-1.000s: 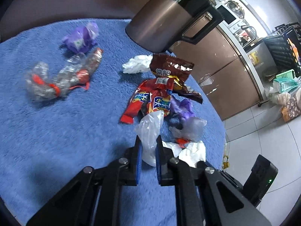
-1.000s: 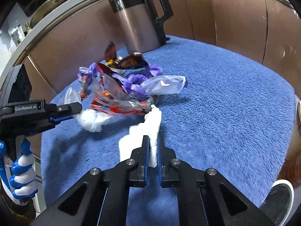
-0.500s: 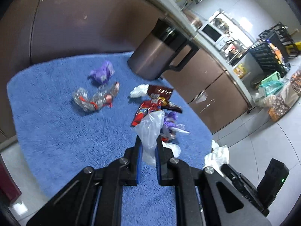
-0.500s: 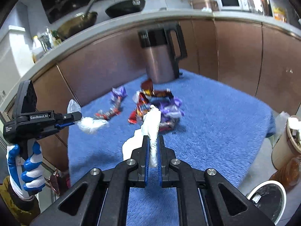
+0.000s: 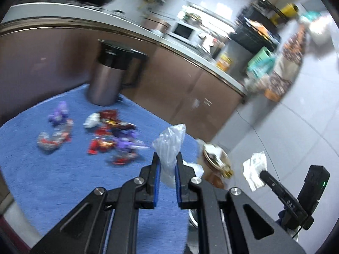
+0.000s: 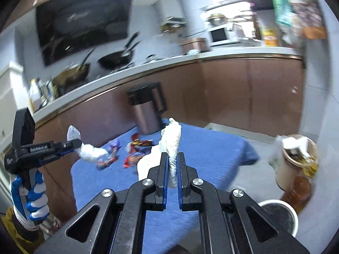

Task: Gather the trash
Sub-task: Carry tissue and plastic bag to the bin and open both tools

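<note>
Both claws have risen off the table, left claw (image 5: 167,165) pinching plastic bag (image 5: 169,141).

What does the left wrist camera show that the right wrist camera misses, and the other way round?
Only the left wrist view shows the left gripper head-on, shut on a clear plastic bag, plus a teal basket on the counter.

Only the right wrist view shows the right gripper head-on, shut on a white tissue, a gloved hand, and the range hood.

Both show the blue cloth, the wrapper pile, the kettle, and the full bin.
</note>
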The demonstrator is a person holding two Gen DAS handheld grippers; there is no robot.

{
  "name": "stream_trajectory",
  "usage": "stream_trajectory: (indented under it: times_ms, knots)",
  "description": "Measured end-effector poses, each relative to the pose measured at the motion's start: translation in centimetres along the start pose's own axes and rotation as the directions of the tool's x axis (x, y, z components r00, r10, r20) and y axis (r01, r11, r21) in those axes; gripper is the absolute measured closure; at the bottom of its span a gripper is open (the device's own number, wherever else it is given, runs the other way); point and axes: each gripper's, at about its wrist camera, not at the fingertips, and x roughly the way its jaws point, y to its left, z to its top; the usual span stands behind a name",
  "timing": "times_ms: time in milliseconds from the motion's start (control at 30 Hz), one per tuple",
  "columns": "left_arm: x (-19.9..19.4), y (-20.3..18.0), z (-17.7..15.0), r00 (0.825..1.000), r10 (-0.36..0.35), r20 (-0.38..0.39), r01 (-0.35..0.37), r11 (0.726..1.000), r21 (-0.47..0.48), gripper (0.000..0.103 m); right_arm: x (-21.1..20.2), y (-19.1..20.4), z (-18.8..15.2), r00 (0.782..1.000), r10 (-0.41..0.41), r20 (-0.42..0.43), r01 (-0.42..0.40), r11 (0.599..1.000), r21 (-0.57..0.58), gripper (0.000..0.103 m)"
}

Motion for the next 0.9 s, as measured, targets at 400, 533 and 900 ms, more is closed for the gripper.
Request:
stream_trajectory:
  times_ms: [400,533,900]
  knots:
    - [14.5,-15.8,-5.2,0.948,-0.072,-0.311,0.159,0.951,0.266,0.092,-2.8,-13.5,-4.6,0.927,-0.369,-0.068,0.375,0.908,0.184,0.095]
    - [20.4,-19.8,-7.6,0.91,-0.066,-0.409,0.205,0.93,0.306,0.092,-1.4,-17.1,-7.3,0.891,-0.43,-0.145,0.453,0.864,0.219,0.095]
    - [31.1,-23.8,-12.6,0.829,-0.038,-0.558,0.259,0.911,0.322,0.09,3.6,-25.7,-13.6,0.83,-0.456,-0.321,0.546,0.782,0.301,0.091]
